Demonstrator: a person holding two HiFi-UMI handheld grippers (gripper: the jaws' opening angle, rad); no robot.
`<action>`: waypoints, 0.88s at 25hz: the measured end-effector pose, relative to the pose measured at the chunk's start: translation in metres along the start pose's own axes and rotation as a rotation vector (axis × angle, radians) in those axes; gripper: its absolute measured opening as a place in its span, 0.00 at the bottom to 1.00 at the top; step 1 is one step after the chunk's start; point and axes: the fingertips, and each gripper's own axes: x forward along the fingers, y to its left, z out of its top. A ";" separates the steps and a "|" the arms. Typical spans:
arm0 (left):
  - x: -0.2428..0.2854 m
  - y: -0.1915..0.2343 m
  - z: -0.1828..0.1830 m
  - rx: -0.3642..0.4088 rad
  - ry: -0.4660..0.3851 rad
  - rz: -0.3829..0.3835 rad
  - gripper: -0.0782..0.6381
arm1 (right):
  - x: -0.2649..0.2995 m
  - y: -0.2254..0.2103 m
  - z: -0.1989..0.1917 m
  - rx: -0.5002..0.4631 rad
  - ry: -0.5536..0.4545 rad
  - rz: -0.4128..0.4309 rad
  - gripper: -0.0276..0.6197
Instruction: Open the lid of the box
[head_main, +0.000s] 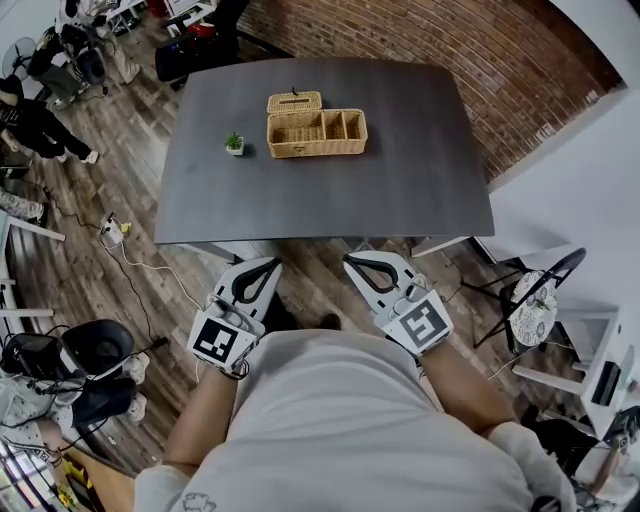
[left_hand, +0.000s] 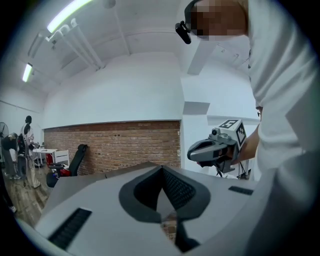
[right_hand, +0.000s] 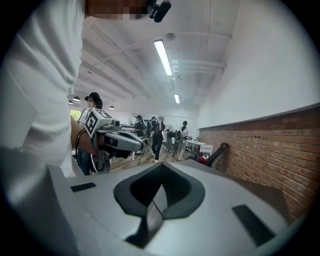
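Spanning upper middle of head view: dark grey table (head_main: 420, 180), brick wall (head_main: 420, 40) beyond. Wicker box (head_main: 317, 135) sits toward table's far side, near centre, 3 compartments exposed. Left gripper (head_main: 272, 264) and right gripper (head_main: 352, 262) held side by side close to person's torso, short of table's near edge, well apart from box. Both jaw pairs pressed together, nothing between. Lid (head_main: 294, 101) lies behind box, touching far left edge. Small potted plant (head_main: 234, 144) near box's left end, apart.
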 end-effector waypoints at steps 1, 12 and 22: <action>-0.001 -0.003 -0.001 -0.003 0.004 0.007 0.12 | -0.004 0.002 -0.002 0.006 -0.001 -0.001 0.05; -0.001 -0.029 -0.004 -0.027 0.007 0.040 0.12 | -0.025 0.012 -0.009 0.025 -0.022 0.013 0.05; -0.004 -0.017 -0.003 -0.022 0.004 0.057 0.12 | -0.015 0.008 -0.003 -0.021 -0.003 0.025 0.05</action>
